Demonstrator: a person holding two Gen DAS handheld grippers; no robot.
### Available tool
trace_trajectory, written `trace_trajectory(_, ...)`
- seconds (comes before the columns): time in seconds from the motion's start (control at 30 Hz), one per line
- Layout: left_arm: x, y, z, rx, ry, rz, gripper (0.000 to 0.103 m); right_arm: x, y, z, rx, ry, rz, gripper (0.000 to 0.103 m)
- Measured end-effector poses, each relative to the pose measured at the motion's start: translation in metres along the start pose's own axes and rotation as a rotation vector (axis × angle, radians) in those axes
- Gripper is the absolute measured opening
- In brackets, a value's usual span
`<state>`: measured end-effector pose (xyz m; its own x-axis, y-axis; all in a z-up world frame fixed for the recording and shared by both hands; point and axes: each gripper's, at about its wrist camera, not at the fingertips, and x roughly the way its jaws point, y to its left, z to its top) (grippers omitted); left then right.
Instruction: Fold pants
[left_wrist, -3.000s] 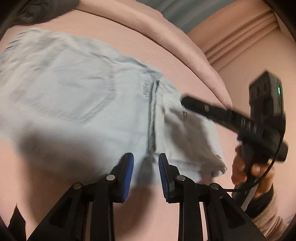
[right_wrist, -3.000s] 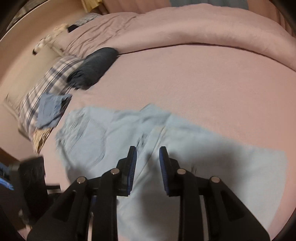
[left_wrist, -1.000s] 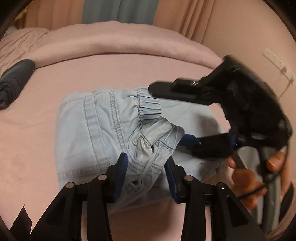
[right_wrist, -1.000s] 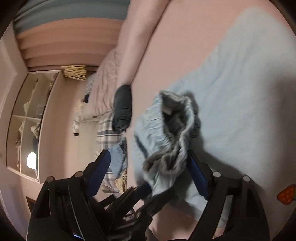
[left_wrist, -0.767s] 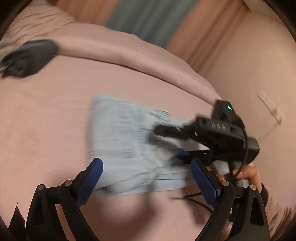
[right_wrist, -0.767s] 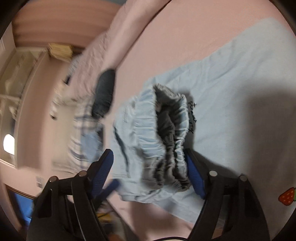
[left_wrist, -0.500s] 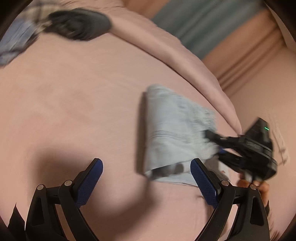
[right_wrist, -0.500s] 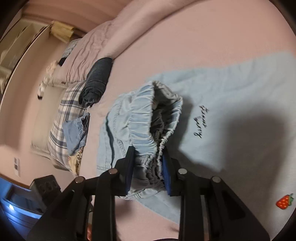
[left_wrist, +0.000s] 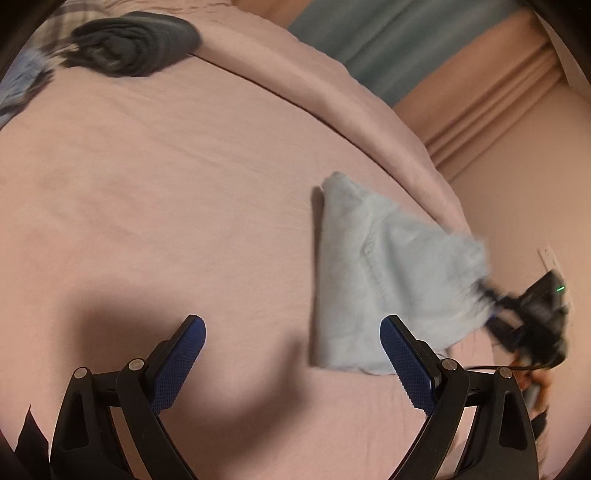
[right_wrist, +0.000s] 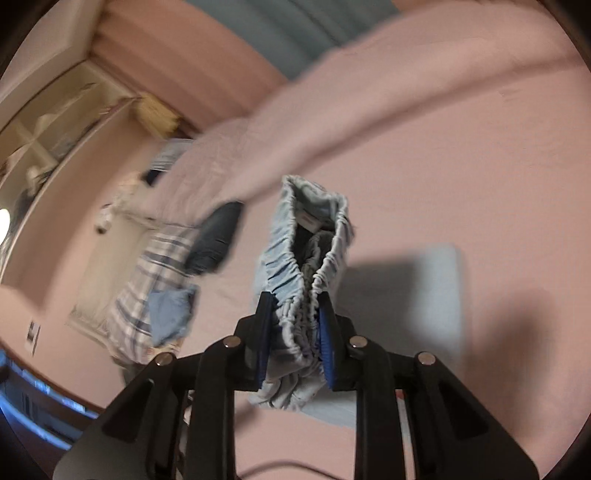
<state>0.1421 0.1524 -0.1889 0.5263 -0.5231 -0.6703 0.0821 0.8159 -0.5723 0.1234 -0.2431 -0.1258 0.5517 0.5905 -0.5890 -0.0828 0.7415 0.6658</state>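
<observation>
Waistband handed to one gripper

The left gripper (left_wrist: 291, 334) has just spread, empty; the right gripper (right_wrist: 295, 325) has just pinched the light-blue pants' (left_wrist: 384, 280) elastic waistband (right_wrist: 306, 266), lifting it off the pink bed (left_wrist: 166, 184), so the next fold is one-handed.

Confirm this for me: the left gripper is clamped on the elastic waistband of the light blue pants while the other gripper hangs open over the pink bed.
Not right: the sides are swapped. The right gripper is clamped on the elastic waistband of the light blue pants, as the right wrist view shows. The left gripper hangs open over the pink bed, nothing between its fingers.
</observation>
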Motion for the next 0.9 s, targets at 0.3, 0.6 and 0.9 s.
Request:
trace_trajectory(0.3, 0.026, -0.033, 0.013, 0.093, 0.061, 0.024, 0.095, 0.022, -0.088, -0.034, 0.165, 0.071, -0.104, 0.031)
trace_trajectory(0.6, 0.059, -0.082, 0.032, 0.223, 0.070, 0.041, 0.095, -0.032, -0.028, -0.015, -0.119, -0.079, -0.369, 0.038)
trace_trajectory(0.9, 0.148, -0.169, -0.018, 0.450, 0.209, -0.051, 0.095, 0.030, -0.013, 0.016, -0.224, 0.065, -0.332, 0.014)
